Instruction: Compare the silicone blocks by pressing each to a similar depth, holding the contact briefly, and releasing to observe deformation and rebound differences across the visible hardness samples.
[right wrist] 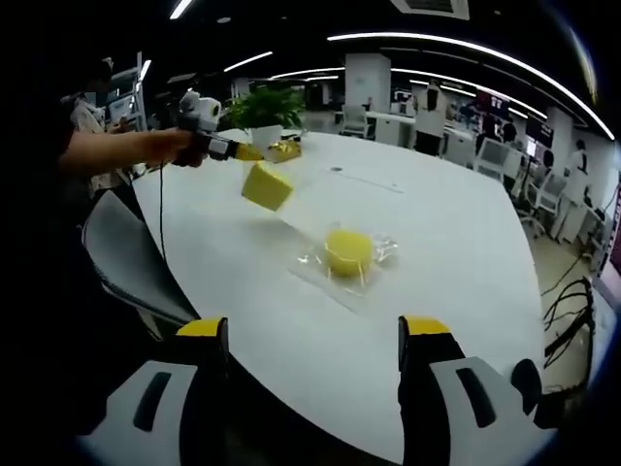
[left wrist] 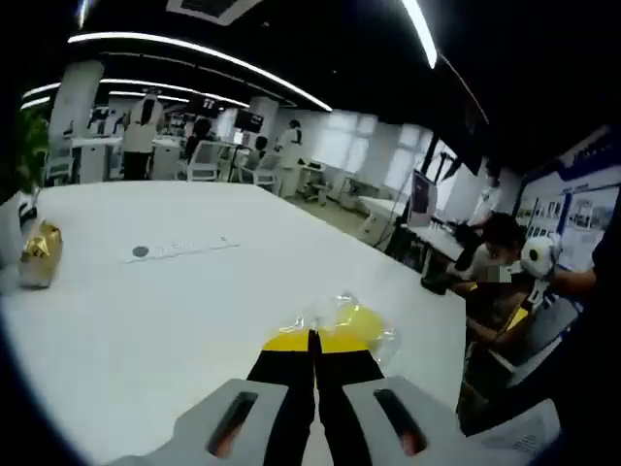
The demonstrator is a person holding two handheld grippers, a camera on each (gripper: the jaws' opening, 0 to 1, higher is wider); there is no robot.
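My left gripper is shut, its yellow-tipped jaws pinched on the clear wrap of a yellow silicone block. From the right gripper view, that left gripper comes in from the upper left in a person's hand. It holds the squarish yellow block up off the white table. A second, rounder yellow block lies in a clear bag on the table, straight ahead of my right gripper. The right gripper stands open near the table's edge, jaws wide apart, nothing between them.
A gold-wrapped object sits at the table's far side beside a potted plant. A grey disc lies mid-table. A chair stands at the table's left edge. A person sits past the right edge, with desks and other people behind.
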